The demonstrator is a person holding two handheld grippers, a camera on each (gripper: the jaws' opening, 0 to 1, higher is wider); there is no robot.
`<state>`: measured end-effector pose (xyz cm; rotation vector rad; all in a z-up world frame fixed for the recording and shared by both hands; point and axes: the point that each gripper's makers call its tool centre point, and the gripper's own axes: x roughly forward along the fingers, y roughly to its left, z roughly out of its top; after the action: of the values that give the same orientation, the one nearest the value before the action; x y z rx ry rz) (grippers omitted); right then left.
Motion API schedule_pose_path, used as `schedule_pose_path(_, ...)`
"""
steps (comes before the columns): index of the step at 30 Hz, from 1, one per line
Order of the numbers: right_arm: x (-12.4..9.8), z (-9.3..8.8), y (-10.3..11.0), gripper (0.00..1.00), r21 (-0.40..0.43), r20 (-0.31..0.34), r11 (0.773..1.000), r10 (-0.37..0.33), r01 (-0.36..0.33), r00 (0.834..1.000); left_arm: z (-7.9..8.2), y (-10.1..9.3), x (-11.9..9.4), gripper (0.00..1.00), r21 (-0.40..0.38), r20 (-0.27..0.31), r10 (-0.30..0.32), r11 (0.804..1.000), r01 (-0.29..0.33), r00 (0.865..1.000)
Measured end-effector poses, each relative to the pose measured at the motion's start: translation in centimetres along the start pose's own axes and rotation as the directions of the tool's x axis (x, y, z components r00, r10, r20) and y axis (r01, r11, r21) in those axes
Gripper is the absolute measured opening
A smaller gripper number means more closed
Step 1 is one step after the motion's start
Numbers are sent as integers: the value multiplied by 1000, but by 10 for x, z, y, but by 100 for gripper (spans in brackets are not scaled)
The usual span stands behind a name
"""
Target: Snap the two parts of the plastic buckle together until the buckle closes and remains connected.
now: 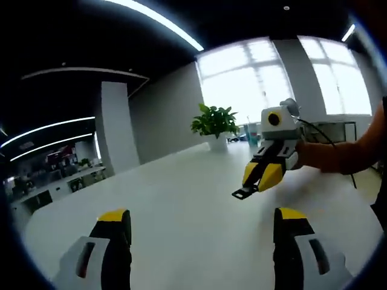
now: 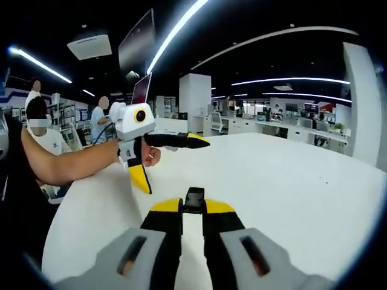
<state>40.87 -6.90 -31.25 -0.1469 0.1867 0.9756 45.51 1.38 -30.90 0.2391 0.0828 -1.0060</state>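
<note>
In the right gripper view my right gripper (image 2: 193, 207) is shut on a small black buckle part (image 2: 194, 197), which sticks up between the two yellow-tipped jaws. The left gripper view looks at that same gripper (image 1: 257, 182) from the front, held over the white table (image 1: 181, 199) with the black buckle part (image 1: 242, 193) poking out of its tip. My left gripper (image 1: 202, 216) stands wide open with nothing between its fingers. It also enters the right gripper view as the left gripper (image 2: 175, 166), held by a hand, jaws spread far apart above the table (image 2: 290, 181).
A potted green plant (image 1: 214, 121) stands at the table's far end by the bright windows. The person's forearm (image 2: 72, 160) reaches in from the left, and other people (image 2: 100, 118) sit at desks behind. Office desks and a white pillar (image 2: 195, 93) lie beyond the table.
</note>
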Motion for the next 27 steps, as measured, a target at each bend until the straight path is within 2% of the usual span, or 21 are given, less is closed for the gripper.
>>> schedule_pose_path(2,-1,0,-7,9,-2,-1,999,-41,41,999,-5,13,1,100,-21,-19,61,998,-61,998)
schedule_pose_path(4,-2,0,-12,9,6,2,998,-61,61,998,-11,27,-1,100,-33,-43,133,990,-134,990)
schedule_pose_path(5,-3,0,-20,9,11,-2,995,-102,102,995,-15,38,-3,100,-32,-57,188,981,-190,980)
schedule_pose_path(6,-4,-1,-25,9,14,-8,992,-124,124,992,-17,42,-5,100,-37,-66,212,976,-214,975)
schedule_pose_path(8,-4,-4,-28,9,35,-20,991,-125,126,992,-21,53,-8,100,-71,-80,259,962,-265,963)
schedule_pose_path(10,-6,-8,-35,9,37,-41,984,-170,172,985,-22,58,-10,100,-117,-76,277,952,-284,958)
schedule_pose_path(12,-7,-11,-39,9,49,-51,981,-185,187,981,-21,60,-12,100,-128,-67,285,948,-291,956)
schedule_pose_path(20,-11,-8,-44,9,48,-33,971,-234,235,972,-21,58,-9,100,-164,-62,300,938,-307,952)
schedule_pose_path(22,-12,-8,-48,9,33,-34,965,-261,262,965,-23,62,-9,100,-166,-65,321,930,-328,945)
schedule_pose_path(23,-12,-9,-48,9,32,-35,963,-268,269,963,-24,65,-9,100,-156,-73,348,922,-355,935)
schedule_pose_path(24,-12,-9,-50,9,36,-35,960,-276,277,961,-25,67,-10,100,-150,-77,358,918,-366,931)
schedule_pose_path(27,-14,-11,-58,9,34,-40,944,-328,329,944,-25,67,-11,100,-159,-77,361,916,-368,930)
